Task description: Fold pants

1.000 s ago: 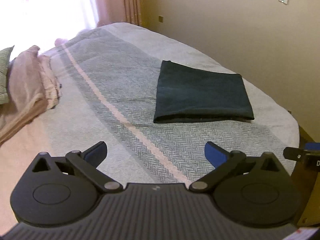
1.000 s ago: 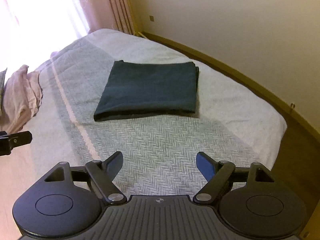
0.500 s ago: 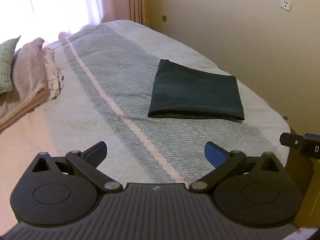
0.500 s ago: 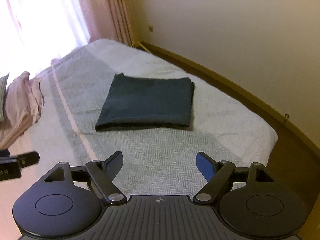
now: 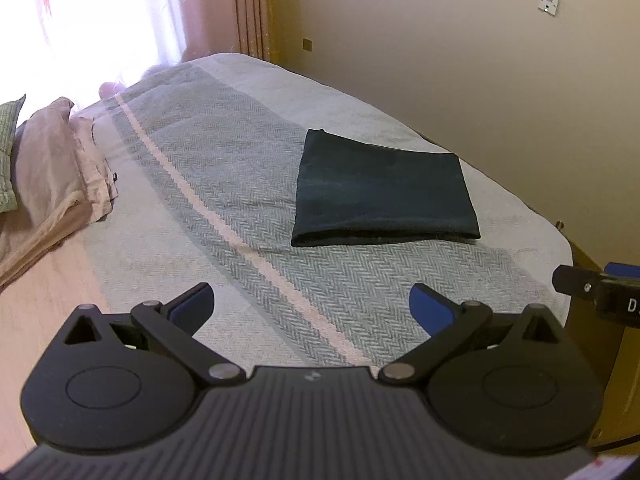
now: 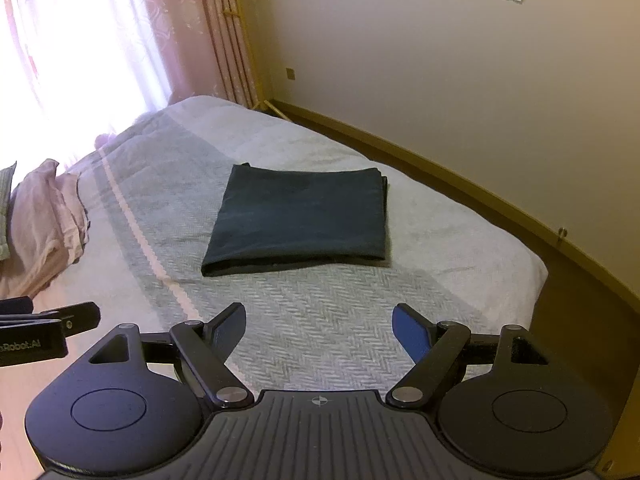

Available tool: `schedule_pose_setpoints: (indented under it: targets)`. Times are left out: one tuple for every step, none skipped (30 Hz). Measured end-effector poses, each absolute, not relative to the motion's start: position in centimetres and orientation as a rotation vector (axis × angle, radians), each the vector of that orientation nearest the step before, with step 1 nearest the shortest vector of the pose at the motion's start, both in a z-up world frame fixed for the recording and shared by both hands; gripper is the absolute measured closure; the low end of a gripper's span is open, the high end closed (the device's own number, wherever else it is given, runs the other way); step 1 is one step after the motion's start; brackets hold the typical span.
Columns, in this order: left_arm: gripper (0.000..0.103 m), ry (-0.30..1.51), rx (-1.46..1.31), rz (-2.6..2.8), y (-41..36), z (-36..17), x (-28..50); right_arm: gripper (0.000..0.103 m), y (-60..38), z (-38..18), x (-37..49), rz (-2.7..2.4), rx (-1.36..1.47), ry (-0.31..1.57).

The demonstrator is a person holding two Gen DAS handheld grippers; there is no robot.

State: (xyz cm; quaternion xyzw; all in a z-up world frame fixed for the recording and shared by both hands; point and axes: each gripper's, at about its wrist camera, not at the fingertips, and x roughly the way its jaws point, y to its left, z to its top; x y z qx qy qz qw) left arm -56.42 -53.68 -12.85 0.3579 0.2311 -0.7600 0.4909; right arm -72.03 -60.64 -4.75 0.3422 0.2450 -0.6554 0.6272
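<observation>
Dark teal pants [image 5: 382, 194] [image 6: 300, 220] lie folded into a flat rectangle on the grey herringbone bedspread [image 5: 224, 184] [image 6: 328, 320], thick fold edge toward me. My left gripper [image 5: 312, 304] hovers well short of them, open, with nothing between its blue pads. My right gripper [image 6: 320, 326] is likewise open and empty, held back from the pants' near edge. Each view catches a tip of the other gripper at its side edge.
Pink bedding and pillows [image 5: 52, 176] [image 6: 44, 216] are piled at the left of the bed. A cream wall [image 6: 460, 80] with sockets runs along the right, with wooden floor [image 6: 580, 280] past the bed's right edge. Pink curtains [image 6: 192, 32] hang by a bright window.
Both grippers have drawn back and upward from the bed; the folded pants look smaller and farther, and more wall shows. The pants have not moved. Jaws are unchanged.
</observation>
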Motion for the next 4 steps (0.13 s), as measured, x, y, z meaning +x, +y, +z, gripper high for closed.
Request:
schedule_pose_setpoints:
  targets:
    - [0.001, 0.557, 0.867, -1.848, -53.72, -12.86, -56.39, 0.025, -60.66, -4.83, -71.89, -1.502, 0.785, 0.561]
    - [0.001, 0.555, 0.860, -1.849, -53.81, -12.85, -56.39, 0.025, -60.82, -4.83, -71.90, -1.500, 0.787, 0.562]
    - [0.001, 0.548, 0.851, -1.848, -53.90, -12.82, -56.39, 0.025, -60.99, -4.87, -71.90, -1.500, 0.787, 0.563]
    - [0.001, 0.545, 0.845, -1.847, -54.02, -12.76, -56.41, 0.025, -61.14, -4.92, -71.91, -1.499, 0.787, 0.565]
